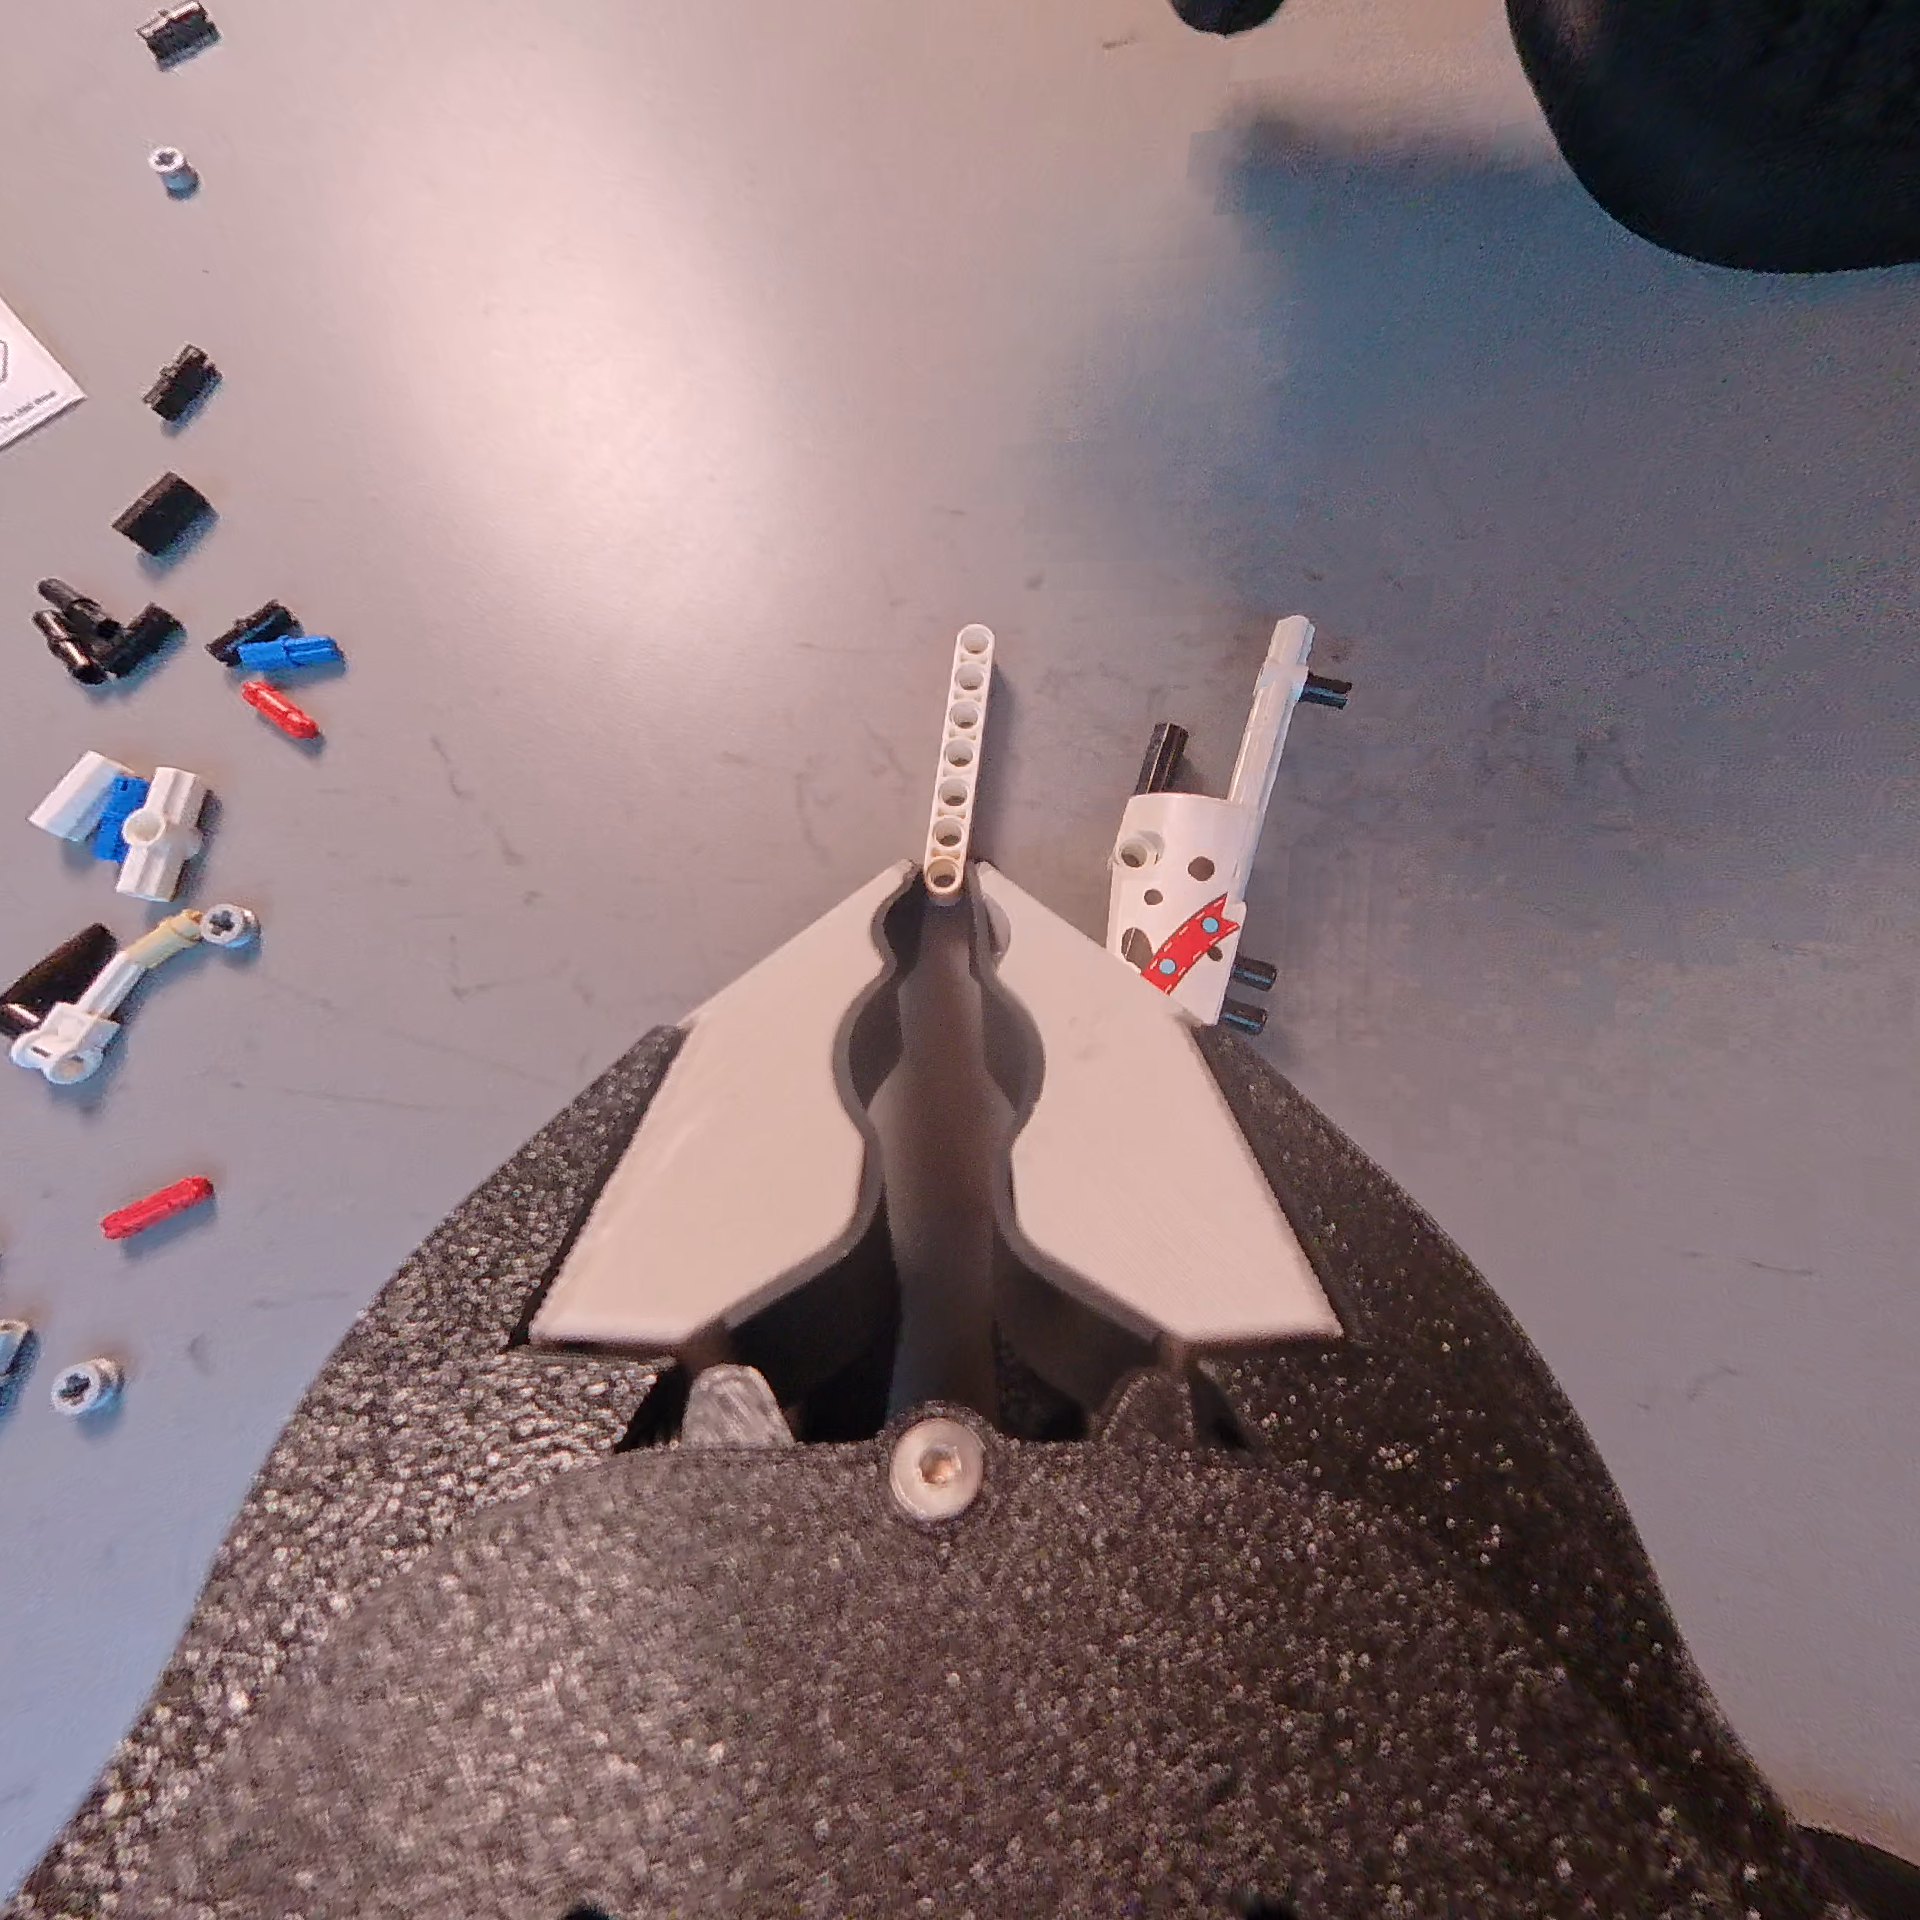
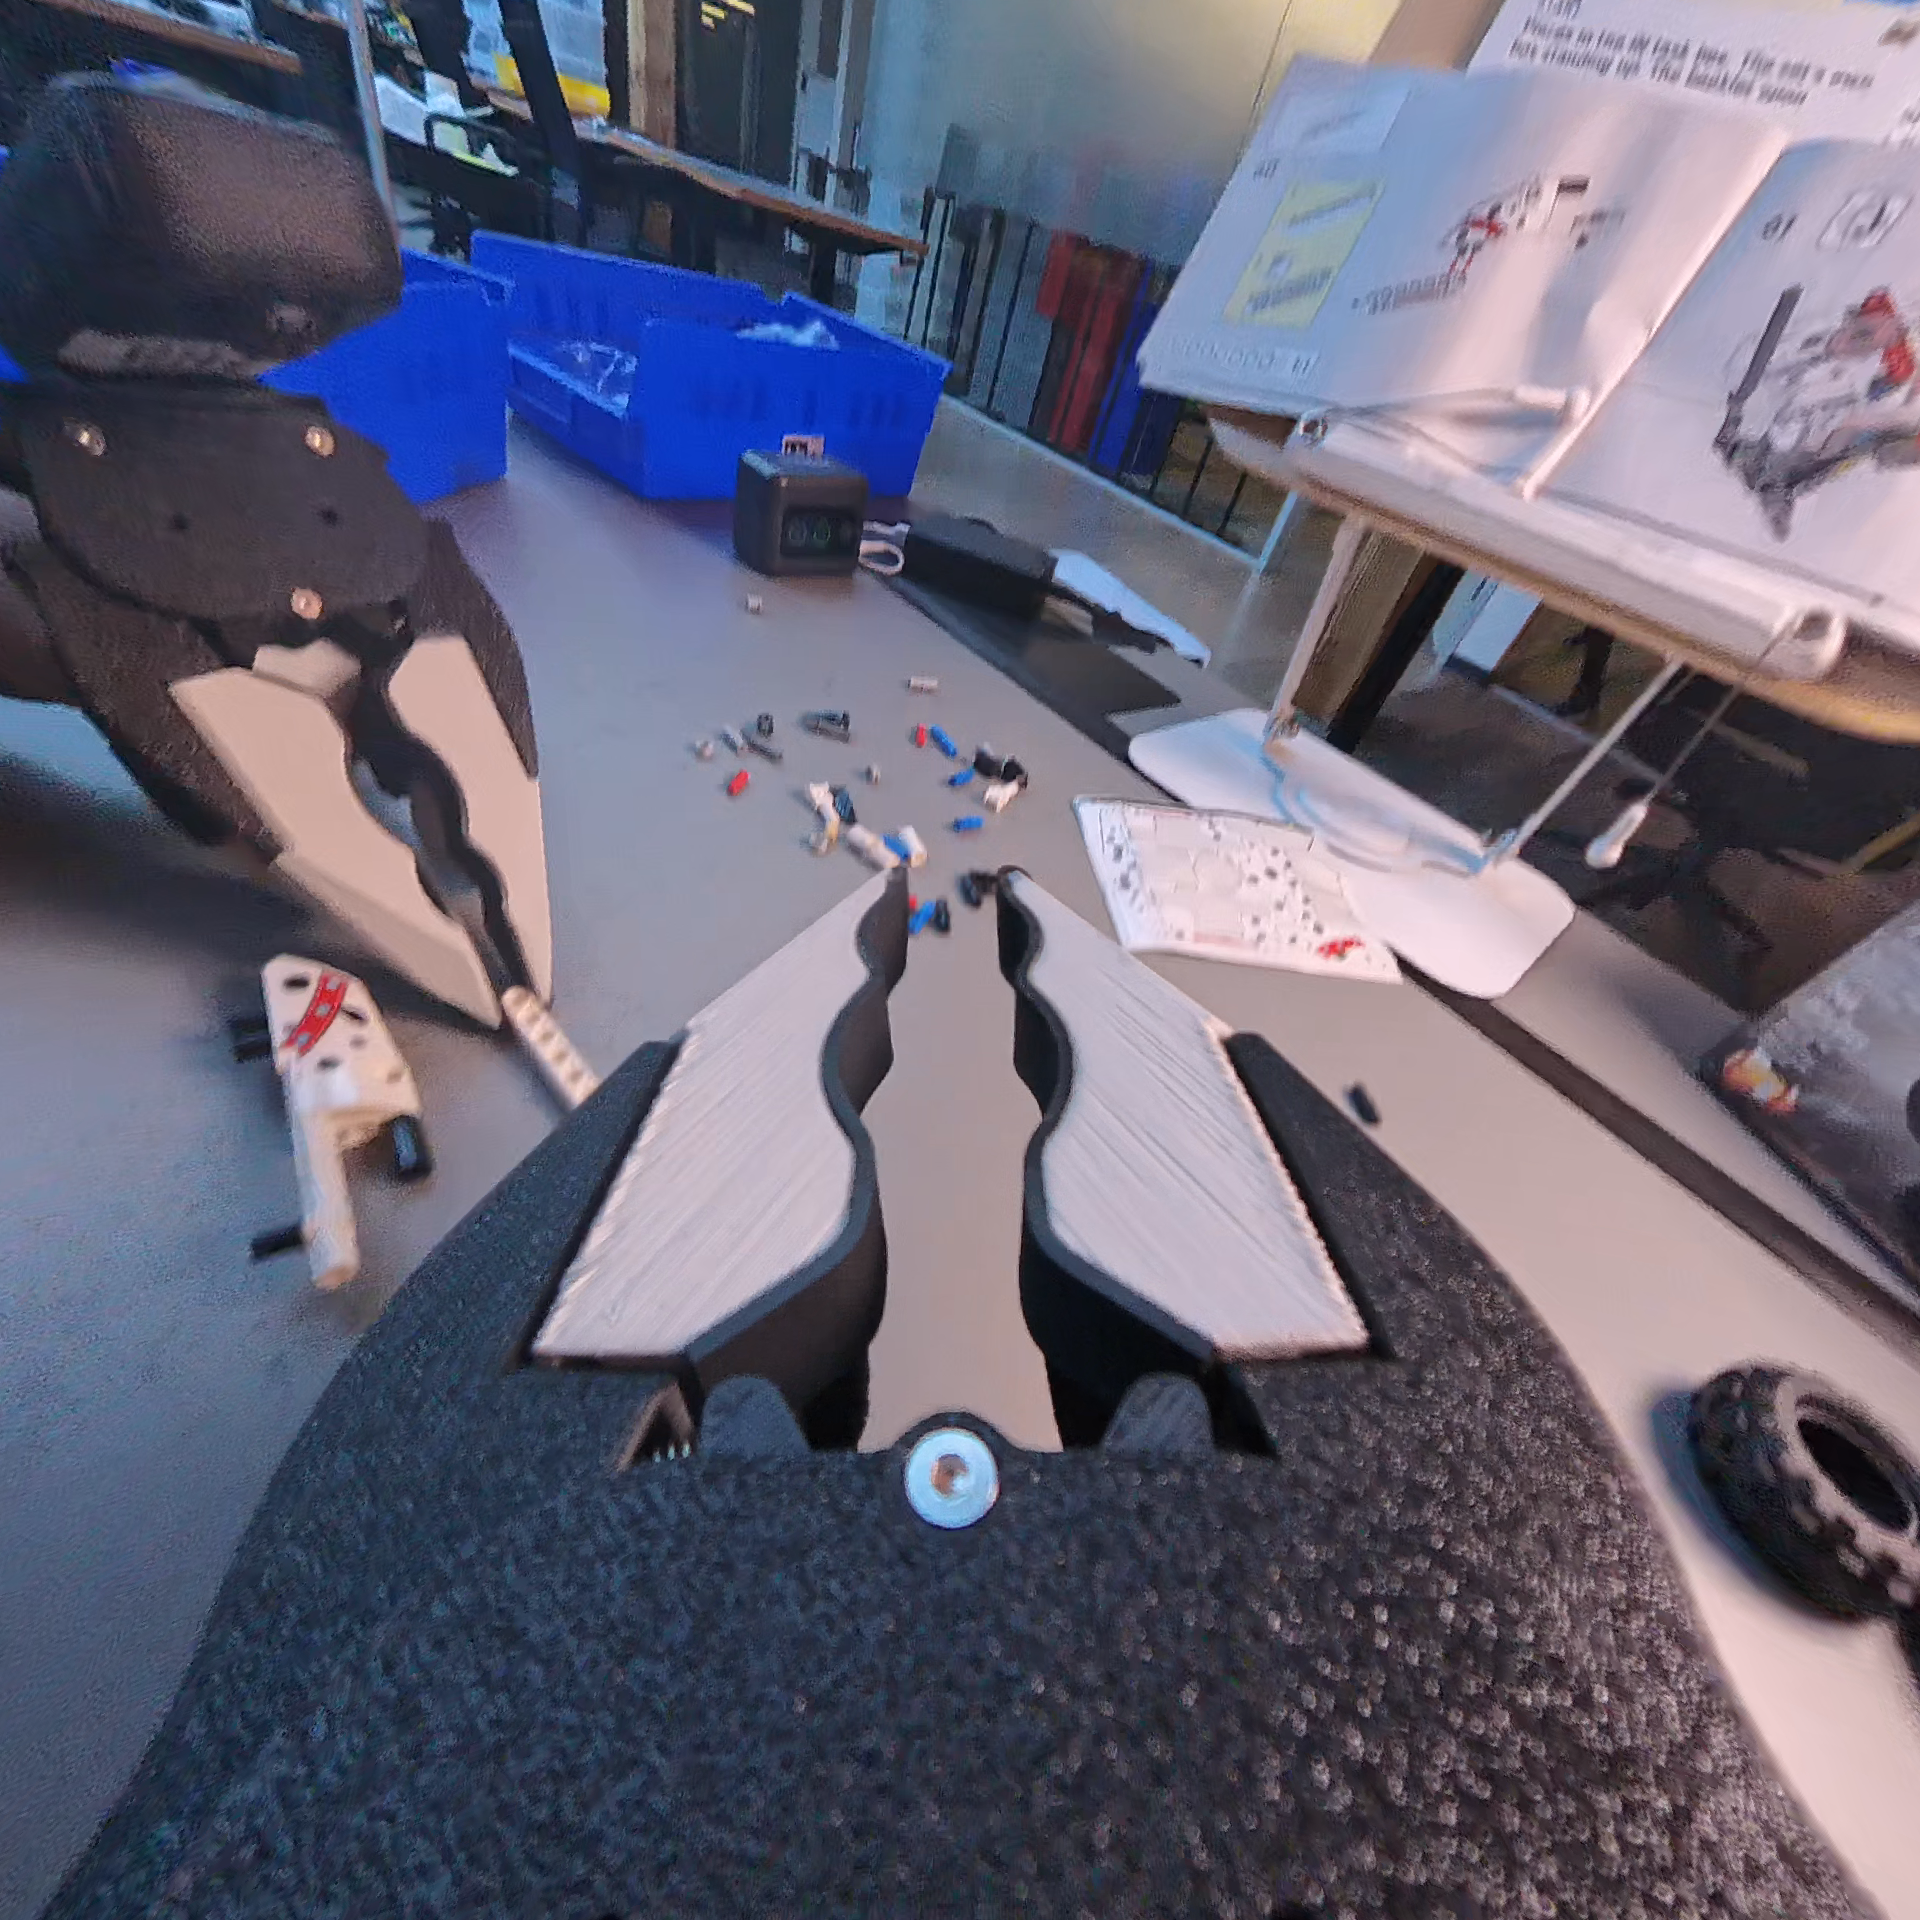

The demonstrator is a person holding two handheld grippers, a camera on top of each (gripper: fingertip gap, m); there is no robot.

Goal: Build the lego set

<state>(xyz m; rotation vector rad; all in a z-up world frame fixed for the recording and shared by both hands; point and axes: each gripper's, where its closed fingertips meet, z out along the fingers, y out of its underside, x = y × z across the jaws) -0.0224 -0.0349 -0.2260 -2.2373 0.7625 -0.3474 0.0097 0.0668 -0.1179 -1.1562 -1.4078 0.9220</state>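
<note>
My left gripper [image 1: 948,881] is shut on the near end of a long white beam with holes [image 1: 963,748], which sticks forward just above the grey table. A white sub-assembly with a red stripe and black pins [image 1: 1184,914] lies on the table just right of the fingertips. In the right wrist view the left gripper [image 2: 514,997] stands at the left, holding the white beam [image 2: 551,1044], with the sub-assembly [image 2: 332,1070] beside it. My right gripper [image 2: 951,883] is open and empty, above the table, pointing toward a scatter of small pieces [image 2: 862,790].
Loose black, blue, red and white pieces [image 1: 156,810] lie along the left. A black tyre [image 2: 1818,1496] sits at the right. An instruction book on a white stand [image 2: 1558,343], a parts sheet [image 2: 1226,883], blue bins [image 2: 727,384] and a black box [image 2: 800,509] are farther back. My right fingertips sit around 15 cm from my left ones.
</note>
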